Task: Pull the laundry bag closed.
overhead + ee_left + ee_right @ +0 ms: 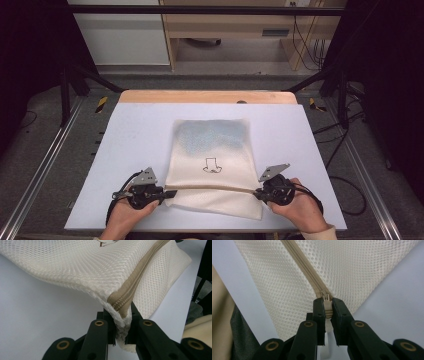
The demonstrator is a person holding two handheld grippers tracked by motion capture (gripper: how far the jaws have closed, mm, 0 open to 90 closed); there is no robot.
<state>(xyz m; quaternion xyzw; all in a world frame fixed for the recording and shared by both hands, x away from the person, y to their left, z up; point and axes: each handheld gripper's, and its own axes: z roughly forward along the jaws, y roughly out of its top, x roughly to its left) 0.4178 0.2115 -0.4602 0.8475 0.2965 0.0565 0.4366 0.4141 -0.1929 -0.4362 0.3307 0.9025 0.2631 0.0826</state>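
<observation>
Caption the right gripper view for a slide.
Right tongs clamp the zipper pull of a cream mesh bag.

White tabletop (pixel 135 150) on a wooden board (pixel 207 96), grey floor (pixel 45 145) around it, wooden desk (pixel 230 25) behind — cables (pixel 307 45) hanging at right, black frame bar (pixel 200 10) overhead

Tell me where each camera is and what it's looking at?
High view: sits above the person's side, looking forward and down at the table and mesh bag; both hands and forearms show, with the left claw and right claw.
Left gripper view: rides on the left claw, looking along its black jaws, shut on the bag's corner at the zipper end.
Right gripper view: rides on the right claw, looking along its jaws, shut on the zipper pull.
Shared: all show the bag and its tan zipper.
</observation>
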